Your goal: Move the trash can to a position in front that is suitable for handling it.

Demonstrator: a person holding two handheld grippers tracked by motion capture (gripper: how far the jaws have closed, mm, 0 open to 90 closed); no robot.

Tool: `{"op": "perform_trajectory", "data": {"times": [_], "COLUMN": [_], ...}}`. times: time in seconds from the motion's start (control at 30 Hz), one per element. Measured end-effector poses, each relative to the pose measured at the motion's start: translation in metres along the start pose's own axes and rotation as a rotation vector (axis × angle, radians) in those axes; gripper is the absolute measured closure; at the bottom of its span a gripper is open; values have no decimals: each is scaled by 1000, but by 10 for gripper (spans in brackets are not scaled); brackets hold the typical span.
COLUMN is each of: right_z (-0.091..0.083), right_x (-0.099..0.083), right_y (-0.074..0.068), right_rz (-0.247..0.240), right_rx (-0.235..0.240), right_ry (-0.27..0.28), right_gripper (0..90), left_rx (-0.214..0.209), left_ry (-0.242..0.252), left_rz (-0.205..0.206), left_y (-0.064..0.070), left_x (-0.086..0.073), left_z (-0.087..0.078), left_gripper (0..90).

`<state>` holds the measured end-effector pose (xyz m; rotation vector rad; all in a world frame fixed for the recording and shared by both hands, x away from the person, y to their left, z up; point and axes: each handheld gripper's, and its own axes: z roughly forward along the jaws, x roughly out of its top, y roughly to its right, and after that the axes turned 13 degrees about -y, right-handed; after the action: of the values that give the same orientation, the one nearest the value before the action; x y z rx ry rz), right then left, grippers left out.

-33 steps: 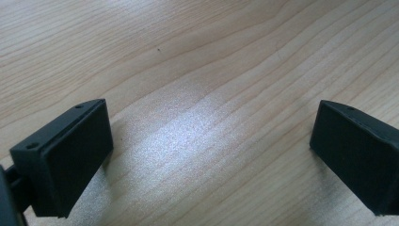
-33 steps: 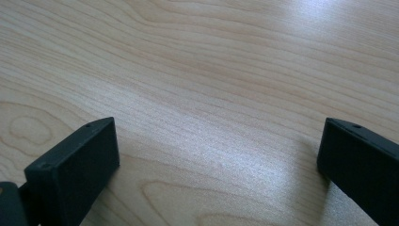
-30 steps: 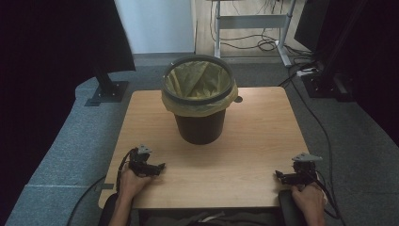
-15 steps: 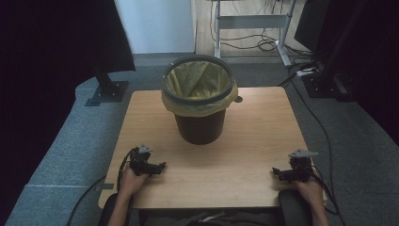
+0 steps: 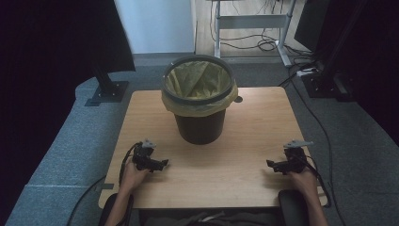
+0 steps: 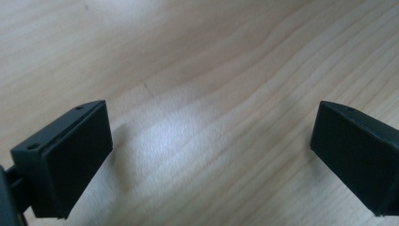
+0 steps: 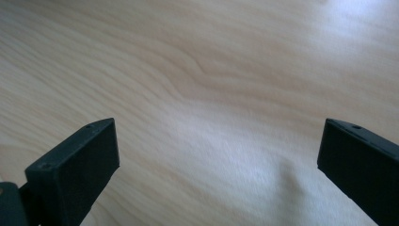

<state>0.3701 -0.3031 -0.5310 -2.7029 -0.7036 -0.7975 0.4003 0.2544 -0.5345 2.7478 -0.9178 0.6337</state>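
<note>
A dark bin (image 5: 200, 125) lined with a yellow bag (image 5: 199, 81) stands upright at the middle of the wooden table (image 5: 249, 132). My left gripper (image 5: 162, 164) rests low at the table's front left, held by a hand, jaws pointing toward the centre. In the left gripper view it (image 6: 209, 155) is open, with bare wood between the jaws. My right gripper (image 5: 271, 165) sits at the front right, pointing left. In the right gripper view it (image 7: 219, 174) is open over bare wood, holding nothing.
A small grey disc (image 5: 238, 99) lies on the table behind the bin at its right. A black monitor stand (image 5: 107, 87) is on the floor at the left, a metal frame (image 5: 251, 21) and cables (image 5: 315, 108) at the back and right.
The right hand and its gripper have shifted slightly along the front right edge. The left gripper has stayed in place.
</note>
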Motion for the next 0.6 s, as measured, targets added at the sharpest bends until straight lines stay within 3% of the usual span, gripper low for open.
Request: {"op": "perform_trajectory", "data": {"times": [0.23,0.6], "right_z": [-1,1], "right_x": [18,42], "right_y": [-3,-10], "right_rz": [11,-25], "right_rx": [17,30], "right_ry": [3,9], "right_gripper": [0,0], "left_rx": [-20,-36], "left_ry": [26,66], "left_rz": [2,15], "left_y": [-7,-14], "left_x": [13,36], "left_z": [-5,-16], "left_gripper": [0,0]}}
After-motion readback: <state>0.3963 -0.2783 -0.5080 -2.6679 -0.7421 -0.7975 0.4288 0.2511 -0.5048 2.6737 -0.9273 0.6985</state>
